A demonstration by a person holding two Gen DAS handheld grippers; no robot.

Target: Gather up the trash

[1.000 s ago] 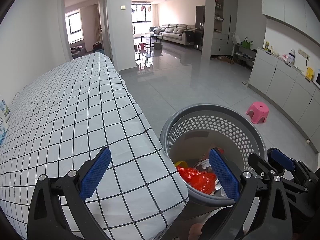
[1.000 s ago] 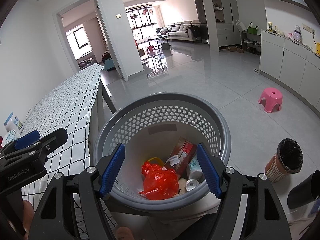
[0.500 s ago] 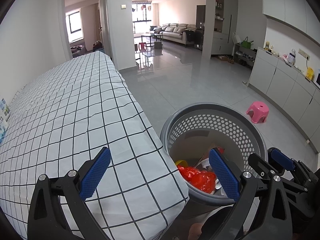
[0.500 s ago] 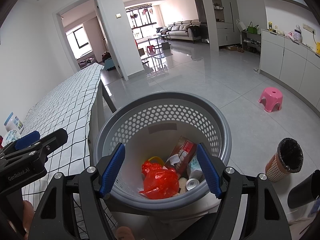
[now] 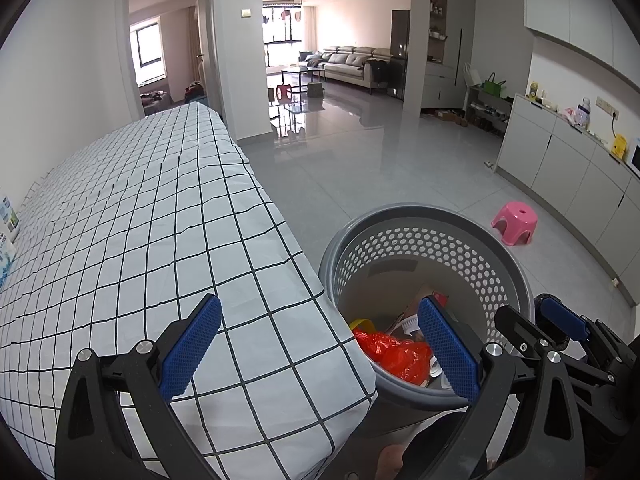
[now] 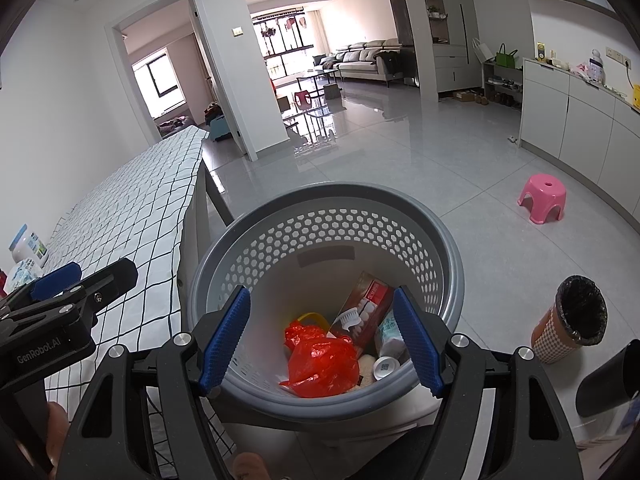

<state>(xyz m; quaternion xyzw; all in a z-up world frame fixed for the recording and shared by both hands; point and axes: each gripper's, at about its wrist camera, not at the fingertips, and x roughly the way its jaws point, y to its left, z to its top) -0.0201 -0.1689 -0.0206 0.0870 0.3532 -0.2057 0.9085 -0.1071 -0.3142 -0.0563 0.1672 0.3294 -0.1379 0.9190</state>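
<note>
Our right gripper [image 6: 322, 340] has its jaws spread wide with nothing between the blue pads; through the gap we look straight down into the grey basket [image 6: 448, 240]. Our left gripper [image 5: 320, 356] is equally wide and empty, one finger over the near corner of the checked tablecloth [image 5: 140, 220], the other over the basket's rim.

Moving outward from the right jaws, the collected trash lies directly below and ahead: a crumpled red plastic bag [image 6: 320, 360] at the near side of the basket floor, and a red-and-white carton [image 6: 362, 306] leaning beyond it with its long axis running up and away toward the far wall. Small white containers [image 6: 388, 360] sit to the right of the bag, and a yellow piece [image 6: 310, 317] peeks out behind it.

The basket stands on the floor, just beside the table's near corner. From the left gripper it lies off to the right; from the right gripper it sits centred, so the right hand is the better placed of the two for anything concerning the basket.

The near stretch of cloth looks bare. What remains on the table are a white jar [image 6: 30, 244] and a pack [image 6: 24, 272] at its far left edge, well apart from both jaws and nearer our left hand. We judge that any further pickup turns leftward, away from the basket. Whether those items count as trash we cannot tell.
</note>
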